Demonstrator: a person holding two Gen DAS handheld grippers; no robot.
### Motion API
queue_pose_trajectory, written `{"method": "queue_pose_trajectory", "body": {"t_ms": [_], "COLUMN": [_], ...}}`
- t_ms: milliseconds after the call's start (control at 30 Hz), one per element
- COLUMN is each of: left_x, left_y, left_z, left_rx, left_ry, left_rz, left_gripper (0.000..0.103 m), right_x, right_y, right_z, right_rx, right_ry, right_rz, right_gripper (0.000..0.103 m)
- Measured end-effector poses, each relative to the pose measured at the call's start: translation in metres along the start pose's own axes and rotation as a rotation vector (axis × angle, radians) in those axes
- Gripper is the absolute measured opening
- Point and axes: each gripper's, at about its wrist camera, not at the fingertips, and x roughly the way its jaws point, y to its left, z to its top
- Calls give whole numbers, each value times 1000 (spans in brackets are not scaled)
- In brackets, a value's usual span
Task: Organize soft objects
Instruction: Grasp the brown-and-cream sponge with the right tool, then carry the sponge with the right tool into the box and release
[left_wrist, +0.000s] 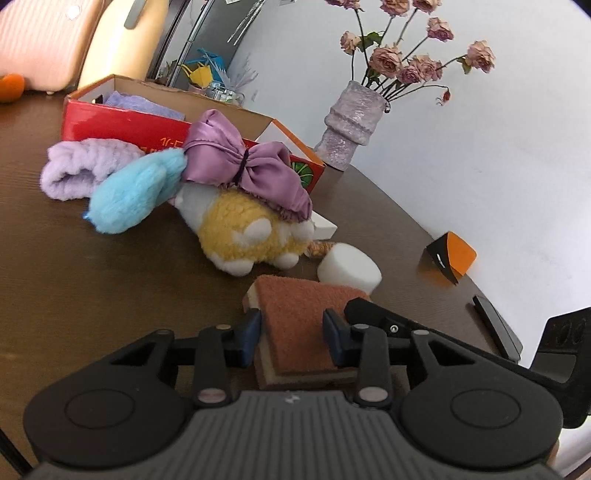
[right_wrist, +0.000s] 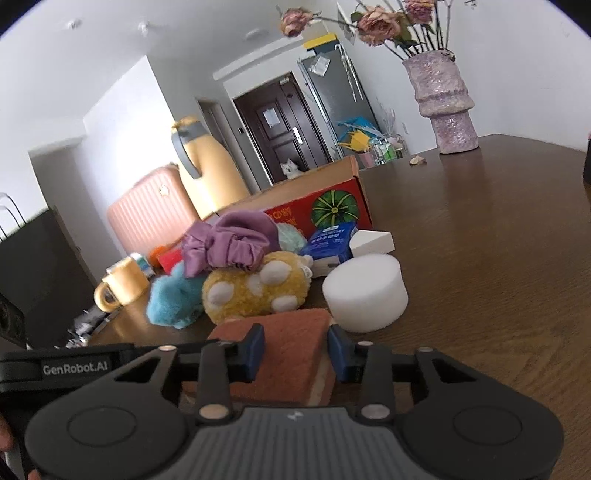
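A brown-topped sponge (left_wrist: 295, 306) with a pale underside lies on the dark wooden table (left_wrist: 92, 295). My left gripper (left_wrist: 293, 334) is shut on it, its blue pads pressing two opposite sides. From another side my right gripper (right_wrist: 297, 350) is also shut on the same sponge (right_wrist: 291, 328). One of the right gripper's black fingers (left_wrist: 373, 314) shows beside the sponge in the left wrist view. Behind lie a yellow plush (left_wrist: 236, 229), a purple satin bow (left_wrist: 243, 166), a blue fluffy piece (left_wrist: 125, 199), a lilac fluffy piece (left_wrist: 74, 170) and a white foam cylinder (left_wrist: 349, 269).
A red open cardboard box (left_wrist: 122, 125) stands behind the pile, holding a lilac cloth. A lilac vase (left_wrist: 351, 122) of dried roses stands at the table's far side. An orange-and-black wedge (left_wrist: 452, 258), a yellow mug (right_wrist: 122, 284) and a blue packet (right_wrist: 328, 240) also sit on the table.
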Motion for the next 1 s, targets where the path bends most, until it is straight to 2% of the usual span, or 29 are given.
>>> {"method": "queue_pose_trajectory", "body": {"t_ms": [100,300,433,667,833,1000], "left_x": [-21,-56,-63,-74,-82,-74], "left_y": [-3,-3,-5,-13,-16,-7], "left_z": [-10,-30,-37,-33,0,67], "left_rx": [6,-13,-22,-5,-2,18], "left_ry": [-14,-55,-61,-99,-168,-241], "left_rz": [25,42,41,33,12,9], "left_gripper": [36,36,36,36,36,36], "right_x": [-13,-37,-43,-61,-60,-40], "right_y": [4,29,29,40,49,71], "right_z": [-11,-27,-34,-34,-13,46], "right_rx": [27,-34,-21,-56,-60,-126], "right_ry": [-9,-24,-8,-66,-87,-132], "right_rz": [31,87,114,109,112,119], "right_gripper": [33,29,29,29,29,29]}}
